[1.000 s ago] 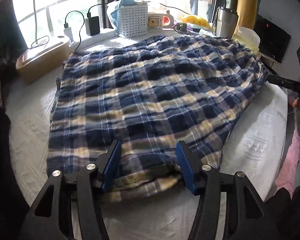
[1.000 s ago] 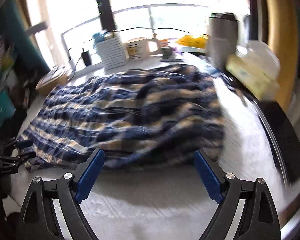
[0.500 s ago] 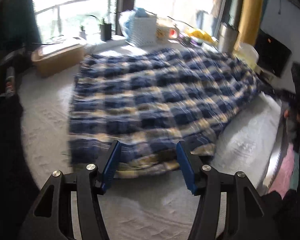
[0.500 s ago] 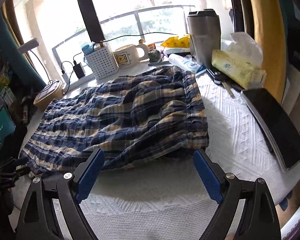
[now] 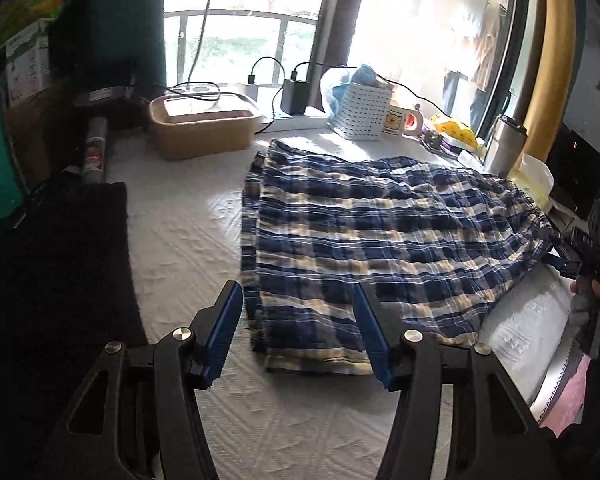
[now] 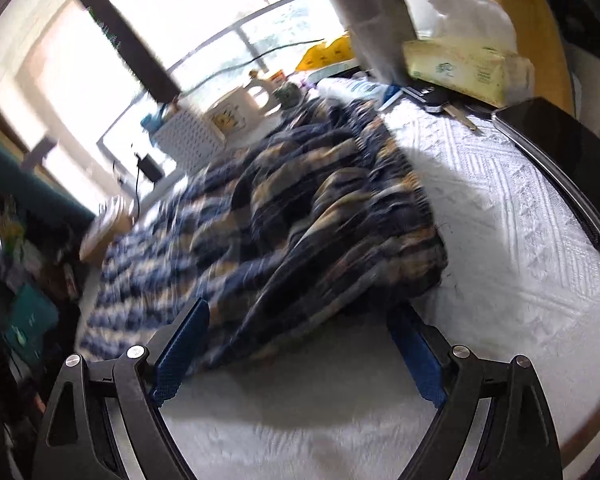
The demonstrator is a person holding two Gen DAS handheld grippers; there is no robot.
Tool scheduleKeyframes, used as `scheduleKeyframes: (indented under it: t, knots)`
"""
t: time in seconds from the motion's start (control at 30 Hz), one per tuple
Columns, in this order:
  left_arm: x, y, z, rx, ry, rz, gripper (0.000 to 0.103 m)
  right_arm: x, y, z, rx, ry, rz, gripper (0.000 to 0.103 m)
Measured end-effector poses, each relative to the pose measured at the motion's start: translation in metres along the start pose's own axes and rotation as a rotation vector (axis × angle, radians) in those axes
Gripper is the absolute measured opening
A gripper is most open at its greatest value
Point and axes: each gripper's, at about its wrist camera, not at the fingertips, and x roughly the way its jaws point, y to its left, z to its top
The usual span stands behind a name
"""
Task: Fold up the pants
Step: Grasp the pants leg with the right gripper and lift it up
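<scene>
Item: plaid pants (image 5: 380, 240), navy and cream, were found spread in a rumpled layer over the middle of a white cloth (image 5: 188, 232) covering the table. In the left wrist view the hem end was seen at 6 o'clock, nearest the left gripper (image 5: 298, 332); the far end ran off toward 3 o'clock, where the right gripper (image 5: 568, 256) and part of a hand (image 5: 592, 300) were seen at the edge of the fabric. The left gripper's jaws were held partly open, with the hem corner seen between the blue pads (image 5: 224, 332) but not pinched; nothing was gripped. In the right wrist view, blurred, the right gripper (image 6: 298, 354) was set with its jaws spread wide, the bunched edge of the pants (image 6: 300, 216) seen between them; whether the pads touched the fabric could not be told, and nothing was clamped. Also recorded, left view: a tan box (image 5: 204, 128) at 11 o'clock, a white basket (image 5: 362, 114) and a mug (image 5: 400, 120) at 12 to 1 o'clock, a steel tumbler (image 5: 506, 148) at 2 o'clock. Right view: a tissue pack (image 6: 460, 66) at 1 o'clock.
</scene>
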Motion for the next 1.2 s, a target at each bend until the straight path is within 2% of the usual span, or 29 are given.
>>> scheduleKeyframes:
  t: [0.1,0.13,0.27,0.33,0.43,0.67,0.9,1.03,1.2]
  knots:
    - [0.001,0.007,-0.001,-0.019,0.000,0.009,0.057,0.007,-0.007,0.011,0.068,-0.035,0.024,0.091]
    - [0.001,0.008,-0.001,-0.023,-0.001,0.010,0.057,0.008,-0.009,0.014,0.088,-0.044,0.029,0.089]
    - [-0.001,0.016,-0.001,-0.037,-0.010,0.018,0.057,0.023,-0.022,0.025,0.195,-0.054,0.044,0.046]
    - [-0.001,0.020,-0.001,-0.051,-0.014,0.023,0.057,0.026,-0.027,0.030,0.240,-0.061,0.067,0.036]
    - [-0.002,0.026,-0.001,-0.070,-0.024,0.024,0.057,0.021,-0.022,0.036,0.221,-0.109,0.063,0.023]
    - [0.001,0.038,-0.006,-0.102,-0.028,0.018,0.057,0.004,0.004,0.059,0.159,-0.201,0.052,0.019]
    - [-0.006,0.043,-0.006,-0.103,-0.053,0.012,0.057,-0.012,0.064,0.079,0.008,-0.278,0.045,0.019]
    - [-0.010,0.050,-0.005,-0.125,-0.075,0.016,0.057,-0.011,0.108,0.081,-0.058,-0.288,0.122,0.019]
    - [-0.017,0.054,-0.005,-0.134,-0.092,0.012,0.057,0.007,0.169,0.074,-0.175,-0.251,0.198,0.019]
